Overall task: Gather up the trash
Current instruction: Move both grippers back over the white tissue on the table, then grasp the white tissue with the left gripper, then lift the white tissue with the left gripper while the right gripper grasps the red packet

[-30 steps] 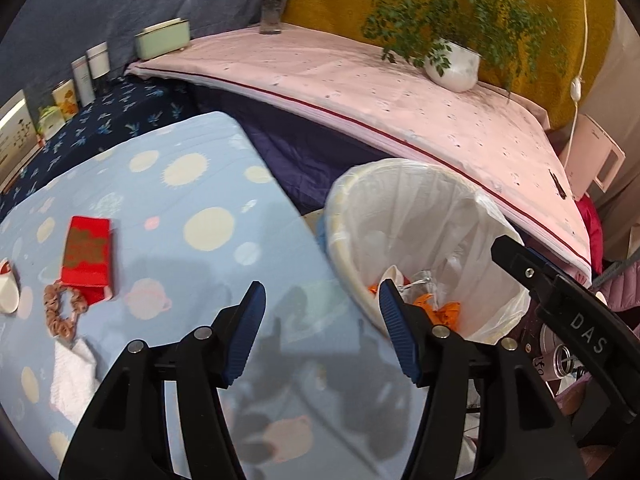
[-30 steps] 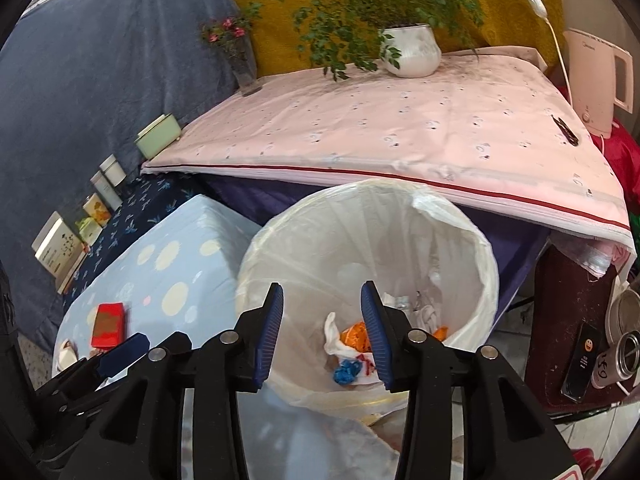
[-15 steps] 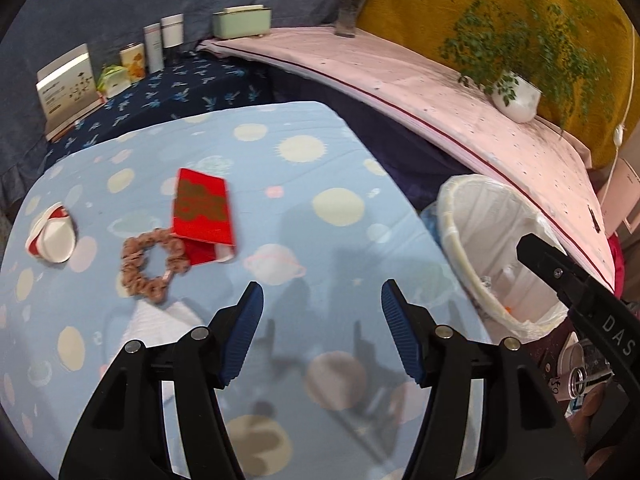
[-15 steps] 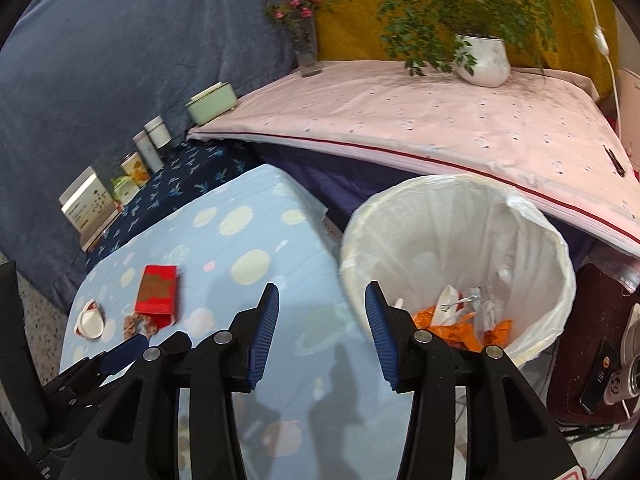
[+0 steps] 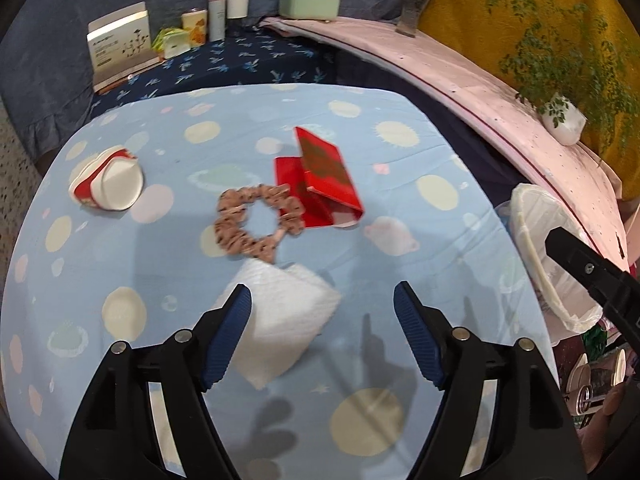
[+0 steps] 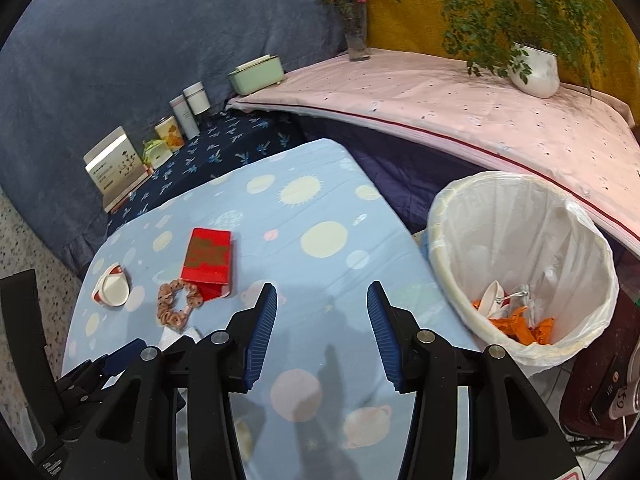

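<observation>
Left view: my left gripper, jaws opening and empty, has swung from the bin, now at three o'clock, over the white tissue. Right view: my right gripper gapes empty; the bin has slid to three o'clock.

A white folded tissue lay flat on the blue dotted tablecloth at lower centre of the left wrist view, one corner pointing up toward the scrunchie. Over at middle left, a crushed paper cup, white with a red band, lay tipped on its side, mouth facing lower right. At the right edge stood the wastebasket, upright, lined with a white plastic bag. In the right wrist view the basket filled the middle right, and orange scraps and a white crumpled piece sat at its bottom.
</observation>
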Action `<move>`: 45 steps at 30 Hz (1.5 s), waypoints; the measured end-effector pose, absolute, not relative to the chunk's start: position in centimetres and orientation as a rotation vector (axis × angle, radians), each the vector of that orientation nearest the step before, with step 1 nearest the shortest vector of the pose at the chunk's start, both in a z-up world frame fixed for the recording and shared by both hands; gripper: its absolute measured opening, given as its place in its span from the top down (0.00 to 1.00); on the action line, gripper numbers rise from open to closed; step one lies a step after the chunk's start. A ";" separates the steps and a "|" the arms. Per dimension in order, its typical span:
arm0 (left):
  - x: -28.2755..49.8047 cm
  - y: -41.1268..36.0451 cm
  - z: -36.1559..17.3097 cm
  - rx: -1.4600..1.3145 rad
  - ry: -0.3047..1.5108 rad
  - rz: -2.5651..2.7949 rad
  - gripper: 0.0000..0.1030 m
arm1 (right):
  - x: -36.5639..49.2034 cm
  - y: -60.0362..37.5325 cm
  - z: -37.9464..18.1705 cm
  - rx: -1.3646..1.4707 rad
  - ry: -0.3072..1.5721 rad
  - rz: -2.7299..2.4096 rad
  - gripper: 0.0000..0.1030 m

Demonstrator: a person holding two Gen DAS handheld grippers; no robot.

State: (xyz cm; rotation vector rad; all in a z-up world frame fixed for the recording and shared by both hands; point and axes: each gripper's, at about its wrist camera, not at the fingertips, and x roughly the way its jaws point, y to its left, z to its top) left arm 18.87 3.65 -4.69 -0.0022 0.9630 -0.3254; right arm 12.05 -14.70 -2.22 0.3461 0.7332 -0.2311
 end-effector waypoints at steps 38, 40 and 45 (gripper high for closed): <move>18.4 5.0 -8.2 0.051 1.061 -0.430 0.89 | 14.1 -10.2 -4.6 0.328 0.829 -0.232 0.50; 18.2 5.0 -8.1 0.051 1.064 -0.427 0.89 | 14.0 -10.2 -4.6 0.323 0.830 -0.233 0.50; 17.9 5.3 -7.8 0.044 1.067 -0.418 0.89 | 14.0 -10.0 -4.6 0.315 0.833 -0.223 0.50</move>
